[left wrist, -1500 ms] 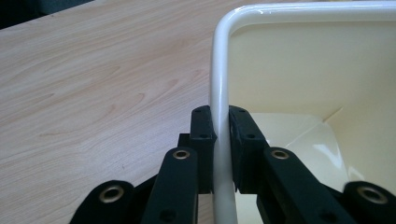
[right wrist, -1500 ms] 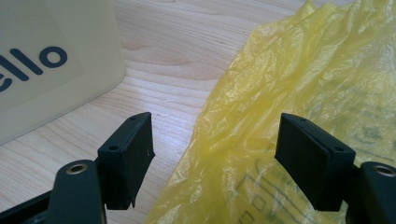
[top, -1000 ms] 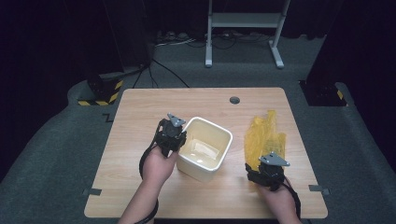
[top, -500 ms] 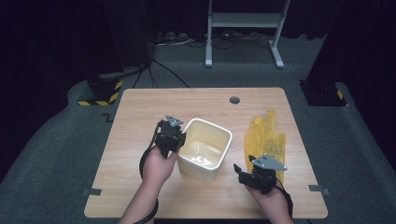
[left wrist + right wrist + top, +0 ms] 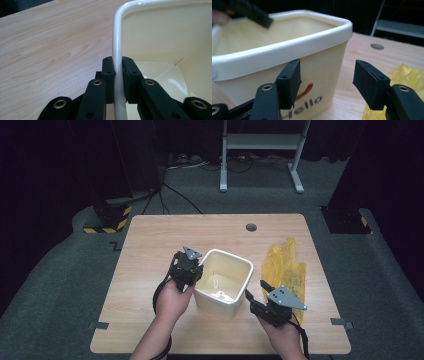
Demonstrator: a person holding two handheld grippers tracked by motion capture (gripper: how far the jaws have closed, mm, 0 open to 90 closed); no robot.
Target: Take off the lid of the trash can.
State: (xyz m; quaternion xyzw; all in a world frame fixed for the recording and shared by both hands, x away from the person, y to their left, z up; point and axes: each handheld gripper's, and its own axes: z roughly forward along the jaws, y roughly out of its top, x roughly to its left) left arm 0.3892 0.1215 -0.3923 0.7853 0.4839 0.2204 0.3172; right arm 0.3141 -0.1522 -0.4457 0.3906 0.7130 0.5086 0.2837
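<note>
Lying beside the tub (image 5: 223,282), a yellow bag (image 5: 286,270).

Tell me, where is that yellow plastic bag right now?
In the high view the yellow bag lies flat on the table's right side, just right of the cream bin.

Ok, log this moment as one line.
left hand-held gripper: shut on bin rim | right hand-held gripper: open, jaws just closing, nothing between | yellow bag: on table

Wooden table (image 5: 150,250): cream tub (image 5: 224,297), yellow bag (image 5: 283,270)
</note>
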